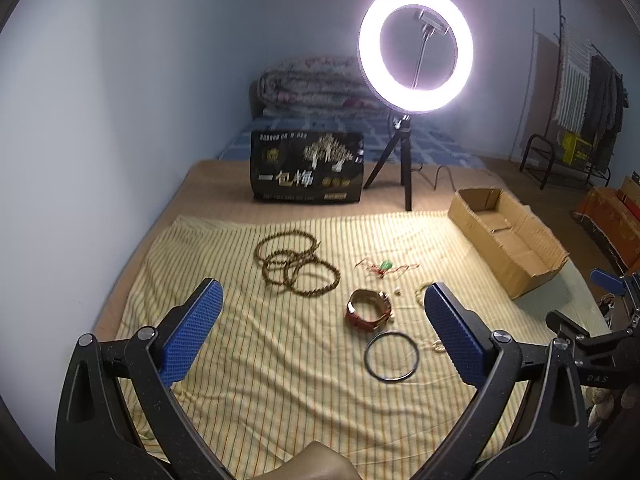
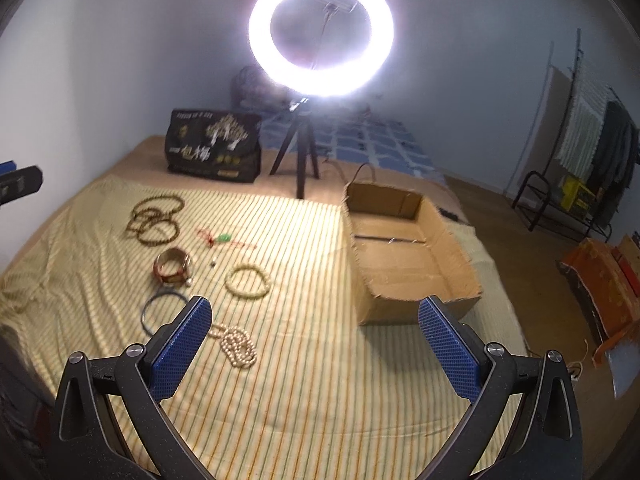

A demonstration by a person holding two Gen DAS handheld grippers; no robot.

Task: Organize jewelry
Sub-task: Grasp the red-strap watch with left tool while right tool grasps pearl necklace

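Jewelry lies on a yellow striped cloth (image 1: 248, 344). Brown bead bracelets (image 1: 296, 264) lie in a pile, also seen in the right wrist view (image 2: 154, 218). A red-strapped watch (image 1: 368, 308) (image 2: 172, 268), a dark bangle (image 1: 391, 356) (image 2: 160, 312), a green pendant on red cord (image 1: 385, 266) (image 2: 224, 237), a pale bead bracelet (image 2: 247, 281) and a white pearl strand (image 2: 238, 346) lie nearby. An open cardboard box (image 1: 506, 240) (image 2: 408, 256) stands at the right. My left gripper (image 1: 322, 320) is open and empty above the cloth. My right gripper (image 2: 314, 340) is open and empty.
A lit ring light on a tripod (image 1: 416, 48) (image 2: 320, 28) stands behind the cloth beside a black printed bag (image 1: 306, 166) (image 2: 214, 146). A folded quilt (image 1: 312, 84) lies at the back. A clothes rack (image 1: 580, 92) and an orange box (image 2: 600, 276) stand at the right.
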